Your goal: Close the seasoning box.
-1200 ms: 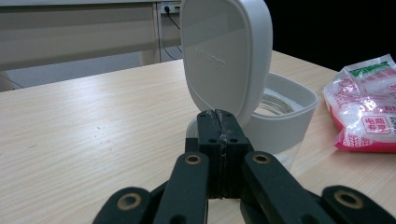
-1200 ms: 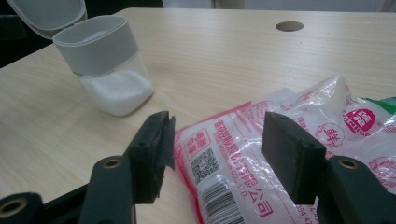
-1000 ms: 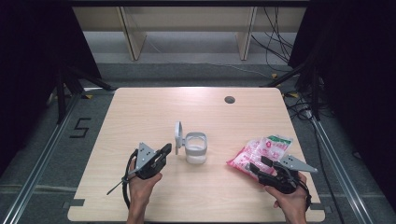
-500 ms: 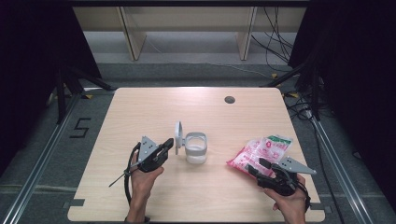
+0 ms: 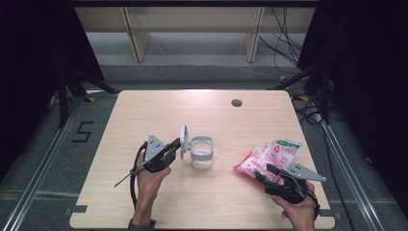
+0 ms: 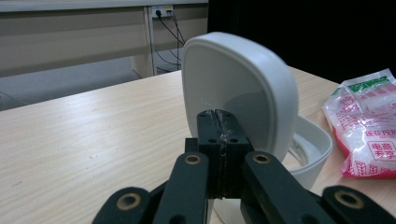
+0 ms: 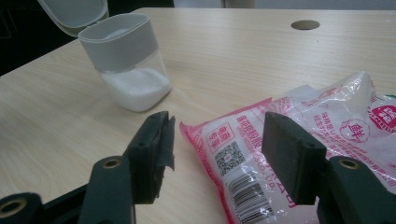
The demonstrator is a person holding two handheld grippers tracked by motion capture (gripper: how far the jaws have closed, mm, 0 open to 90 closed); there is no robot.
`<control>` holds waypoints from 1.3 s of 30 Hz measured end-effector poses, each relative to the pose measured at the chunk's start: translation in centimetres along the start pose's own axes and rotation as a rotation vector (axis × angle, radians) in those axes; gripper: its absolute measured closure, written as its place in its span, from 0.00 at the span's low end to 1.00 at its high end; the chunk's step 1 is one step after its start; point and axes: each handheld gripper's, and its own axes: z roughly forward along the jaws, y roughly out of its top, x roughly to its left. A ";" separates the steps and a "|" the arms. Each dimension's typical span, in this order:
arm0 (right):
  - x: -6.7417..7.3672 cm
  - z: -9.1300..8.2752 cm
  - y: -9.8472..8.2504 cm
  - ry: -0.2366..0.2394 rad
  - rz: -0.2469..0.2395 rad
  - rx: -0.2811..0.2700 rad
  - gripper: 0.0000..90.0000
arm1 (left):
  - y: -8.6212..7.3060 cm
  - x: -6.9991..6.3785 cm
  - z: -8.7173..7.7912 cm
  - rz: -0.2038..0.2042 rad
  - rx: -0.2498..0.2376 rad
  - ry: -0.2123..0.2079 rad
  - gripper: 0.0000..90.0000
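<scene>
A small clear container (image 5: pixel 202 153) with a grey collar holds white powder and stands mid-table. Its white lid (image 5: pixel 183 141) is flipped up on the left side. My left gripper (image 5: pixel 176 144) is shut, with its tips against the lid. In the left gripper view the closed jaws (image 6: pixel 218 119) meet right at the lid (image 6: pixel 243 79), with nothing between them. A pink and white plastic bag (image 5: pixel 269 155) lies at the right. My right gripper (image 5: pixel 263 172) is open at the bag's near corner. The right gripper view has the open gripper (image 7: pixel 217 140) straddling the corner of the bag (image 7: pixel 327 126), with the container (image 7: pixel 125 60) farther left.
The wooden table (image 5: pixel 144 115) has a round cable hole (image 5: pixel 236 102) near its far edge. Cables and shelf legs lie on the floor beyond it, and dark curtains hang on both sides.
My left gripper has moved forward and right until its tips reach the upright lid. The right gripper has barely shifted by the bag.
</scene>
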 end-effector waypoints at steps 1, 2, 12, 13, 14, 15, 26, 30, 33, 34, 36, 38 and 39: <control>0.0 0.0 0.0 0.006 -0.002 0.003 0.48 | 0.1 -0.1 -0.1 0.003 0.005 0.003 0.99; 0.0 0.0 0.0 0.006 -0.002 0.003 0.48 | 0.2 -0.2 -0.1 0.004 0.001 0.002 0.99; 0.1 -0.2 -0.1 0.019 0.002 -0.011 0.47 | 1.0 -1.0 0.1 0.030 -0.010 -0.009 0.99; 0.1 -0.2 -0.1 0.019 0.002 -0.010 0.48 | 1.0 -1.1 0.1 0.034 -0.012 -0.009 0.99; 0.1 -0.2 -0.1 0.019 0.003 -0.011 0.47 | 1.0 -1.3 0.1 0.039 -0.009 -0.009 0.99; 0.2 -0.2 -0.1 0.019 0.004 -0.011 0.48 | 1.0 -1.4 0.1 0.043 -0.011 -0.011 0.99; 0.2 -0.3 -0.1 0.022 -0.002 0.006 0.47 | 0.8 -3.1 0.9 0.038 -0.012 -0.074 0.96; 0.2 -0.2 -0.1 0.006 0.001 0.009 0.47 | 0.9 -3.1 0.3 0.026 -0.014 -0.097 0.87; 0.4 -0.3 -0.2 0.006 0.020 0.013 0.47 | 0.8 -3.0 -0.2 0.018 -0.009 -0.119 0.81; 0.5 -0.4 -0.2 0.016 0.031 0.009 0.47 | 0.8 -3.0 -0.2 0.019 -0.005 -0.128 0.78; 0.6 -0.3 -0.2 0.041 0.045 -0.013 0.47 | 0.6 -3.0 -0.4 0.010 0.001 -0.139 0.72; 0.4 -0.3 -0.2 0.042 0.017 -0.016 0.47 | 0.5 -3.2 -0.5 0.012 0.003 -0.148 0.68; 0.4 -0.3 -0.2 0.032 0.014 -0.007 0.47 | 0.4 -3.3 -0.6 0.007 0.000 -0.149 0.65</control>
